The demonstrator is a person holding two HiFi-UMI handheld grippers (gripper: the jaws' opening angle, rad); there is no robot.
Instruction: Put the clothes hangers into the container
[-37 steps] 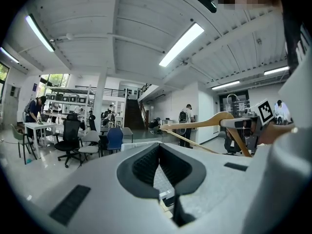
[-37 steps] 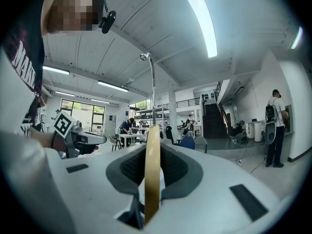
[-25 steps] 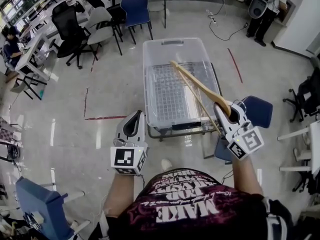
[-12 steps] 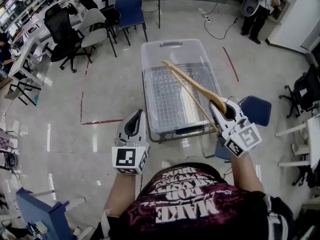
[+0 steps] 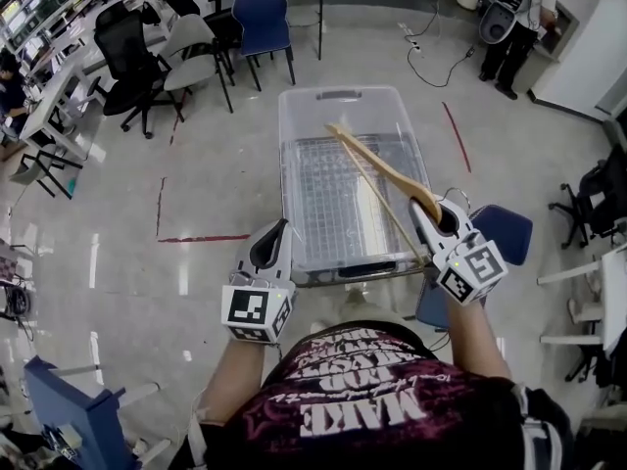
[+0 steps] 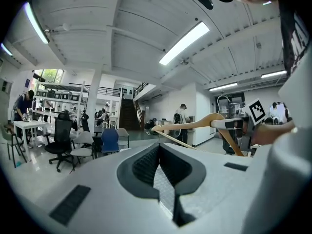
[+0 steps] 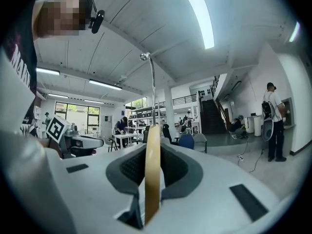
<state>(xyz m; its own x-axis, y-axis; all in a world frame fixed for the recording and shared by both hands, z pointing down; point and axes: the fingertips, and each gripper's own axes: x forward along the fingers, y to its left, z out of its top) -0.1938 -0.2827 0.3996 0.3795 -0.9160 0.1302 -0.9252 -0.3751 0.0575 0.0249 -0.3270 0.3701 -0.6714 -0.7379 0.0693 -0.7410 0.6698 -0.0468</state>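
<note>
A glossy pale floor, marked with thin red lines, fills most of the head view. At centre frame a container is seen: a deep, rectangular tub of clear plastic with rounded corners and a thick rim. A fine wire grid shows through its bottom. No hanger is seen lying inside it.

Chairs are grouped at the upper left: a black mesh one, a grey padded one and a blue one. Another blue seat is seen at the lower right, just beside the container.

A hanger of smooth, pale wood is held above the right half of the container. Its curved shoulder and thin straight bar run from the lower right up to a tip near the container's middle. In the right gripper view the wood is seen edge-on as a narrow flat strip, and a thin metal hook rises from it.

The right gripper, of matt grey plastic with a black-and-white marker cube, is at the container's near right corner. Its ribbed dark jaws are closed narrowly on the hanger.

The left gripper is at the container's near left corner. Its jaws are brought together, with nothing between them.
</note>
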